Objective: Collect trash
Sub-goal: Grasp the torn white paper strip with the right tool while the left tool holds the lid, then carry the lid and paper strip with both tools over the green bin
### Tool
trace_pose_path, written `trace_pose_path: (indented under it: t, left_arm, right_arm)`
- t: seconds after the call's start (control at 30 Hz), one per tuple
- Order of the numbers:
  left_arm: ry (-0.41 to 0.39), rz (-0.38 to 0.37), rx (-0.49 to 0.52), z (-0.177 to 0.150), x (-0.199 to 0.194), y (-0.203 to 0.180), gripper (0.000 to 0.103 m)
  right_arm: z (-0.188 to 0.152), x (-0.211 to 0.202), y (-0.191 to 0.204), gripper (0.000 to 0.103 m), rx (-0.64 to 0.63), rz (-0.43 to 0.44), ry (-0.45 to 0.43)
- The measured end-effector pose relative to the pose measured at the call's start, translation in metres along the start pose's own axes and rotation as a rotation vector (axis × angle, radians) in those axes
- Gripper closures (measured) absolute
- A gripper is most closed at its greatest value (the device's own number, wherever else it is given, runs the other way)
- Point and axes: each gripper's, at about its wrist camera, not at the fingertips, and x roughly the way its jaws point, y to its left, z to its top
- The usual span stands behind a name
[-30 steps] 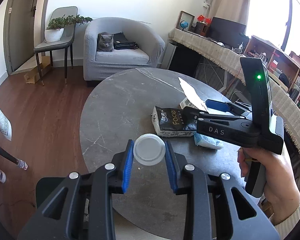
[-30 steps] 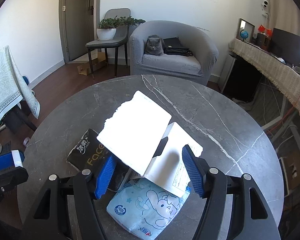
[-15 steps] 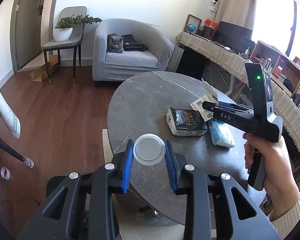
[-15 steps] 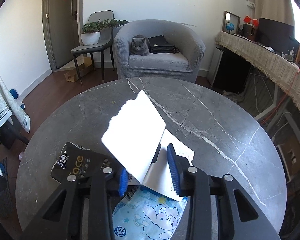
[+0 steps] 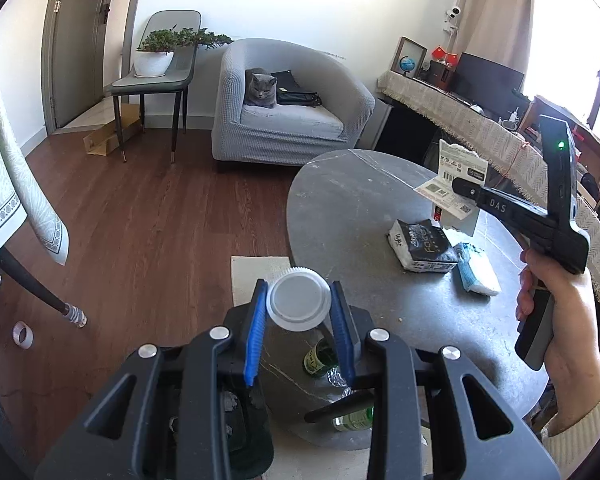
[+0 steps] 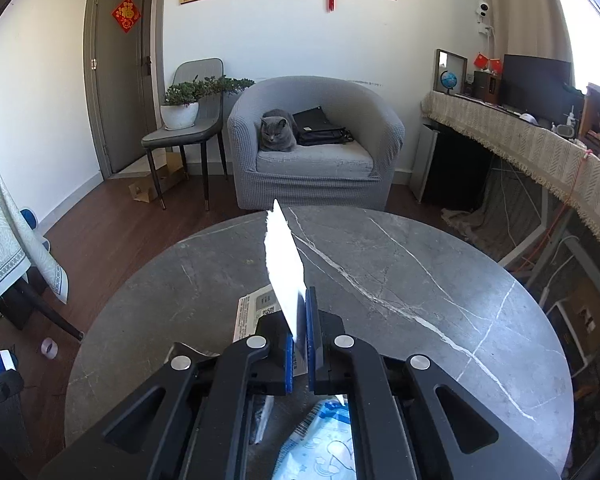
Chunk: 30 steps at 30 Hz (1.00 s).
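Observation:
My left gripper (image 5: 300, 304) is shut on a clear plastic bottle, gripped by its white cap (image 5: 299, 298); the bottle's green label (image 5: 318, 360) hangs below, past the left edge of the round grey marble table (image 5: 352, 196). My right gripper (image 6: 299, 312) is shut on a torn white paper mailer (image 6: 284, 268) and holds it up above the table; the mailer also shows in the left wrist view (image 5: 456, 184). A black tissue pack (image 5: 422, 244) and a blue-and-white wipes pack (image 5: 476, 272) lie on the table.
A black bin (image 5: 240, 420) stands on the floor under my left gripper. A grey armchair (image 6: 316, 148) with a cat (image 6: 276, 130) is behind the table. A chair with a potted plant (image 6: 184, 108) stands to the left. A cloth-covered sideboard (image 6: 532, 148) runs along the right.
My right gripper closed on the white mailer and lifted it off the table. My left gripper carried the bottle leftward and back, off the table's edge, above the bin.

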Motion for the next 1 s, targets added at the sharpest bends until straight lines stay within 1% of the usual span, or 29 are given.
trace_pose_path:
  t: [0.1,0.37,0.53,0.73,0.93,1.0]
  left_arm:
    - [0.005,0.014,-0.014,-0.002,-0.002,0.014,0.07]
    - [0.018,0.048,-0.031,-0.008,-0.008,0.038,0.07]
    - [0.036,0.067,-0.039,-0.015,-0.008,0.055,0.07]
    - [0.077,0.096,-0.037,-0.027,-0.002,0.074,0.07]
    - [0.125,0.104,-0.065,-0.038,0.003,0.095,0.07]
    - [0.152,0.11,-0.077,-0.042,0.007,0.103,0.07]
  right_arm:
    - [0.005,-0.006,0.01,0.103,-0.003,0.032,-0.027]
    - [0.013,-0.011,0.043,0.103,-0.026,0.137,-0.042]
    - [0.016,-0.014,0.068,0.103,-0.057,0.187,-0.047]
    - [0.018,-0.019,0.098,0.103,-0.079,0.279,-0.035]
    - [0.016,-0.025,0.132,0.103,-0.117,0.366,-0.019]
    - [0.014,-0.027,0.145,0.103,-0.13,0.397,-0.009]
